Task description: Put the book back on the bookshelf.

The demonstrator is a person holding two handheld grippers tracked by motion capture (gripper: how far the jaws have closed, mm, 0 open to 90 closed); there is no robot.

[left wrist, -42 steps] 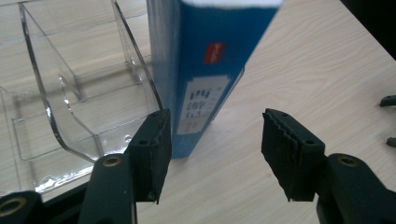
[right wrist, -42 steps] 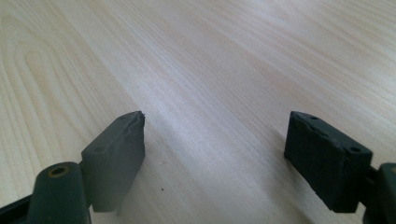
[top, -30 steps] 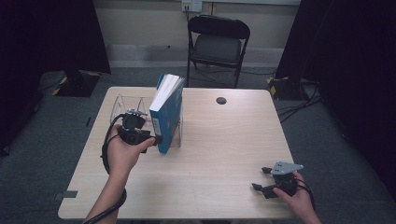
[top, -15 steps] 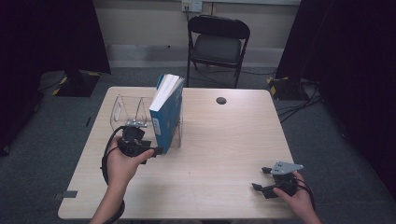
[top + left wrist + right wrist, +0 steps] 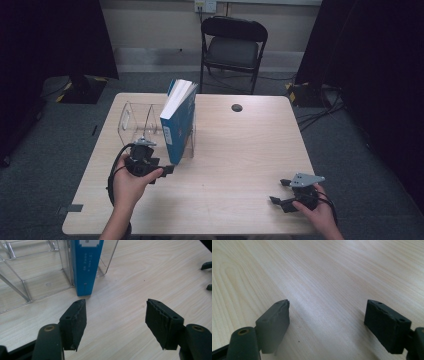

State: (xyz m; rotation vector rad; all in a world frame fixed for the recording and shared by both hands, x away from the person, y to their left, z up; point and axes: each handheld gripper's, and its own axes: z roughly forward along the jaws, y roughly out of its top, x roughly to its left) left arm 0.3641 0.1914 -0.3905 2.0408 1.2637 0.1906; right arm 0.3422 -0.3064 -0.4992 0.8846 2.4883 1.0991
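Pale wood-grain worktop (image 5: 235,165) spreads before you, ringed by grey carpet, with a black folding chair (image 5: 233,47) at twelve o'clock beyond its far edge. Your blue hardcover book (image 5: 178,122) stands upright, leaning slightly, in the right-hand compartment of a clear acrylic divider rack (image 5: 134,122) at about eleven o'clock from the worktop's centre. Your left gripper (image 5: 165,170) sits just at six o'clock of the book's near bottom corner; in the left gripper view the blue spine (image 5: 86,267) rises just beyond the left gripper's fingers (image 5: 75,320), which have just been spreading and stand apart with nothing between them. Your right gripper (image 5: 280,192) rests at four o'clock, well apart from the book, its fingers (image 5: 274,322) wide over bare wood. A small dark round disc (image 5: 237,107) lies at one o'clock.
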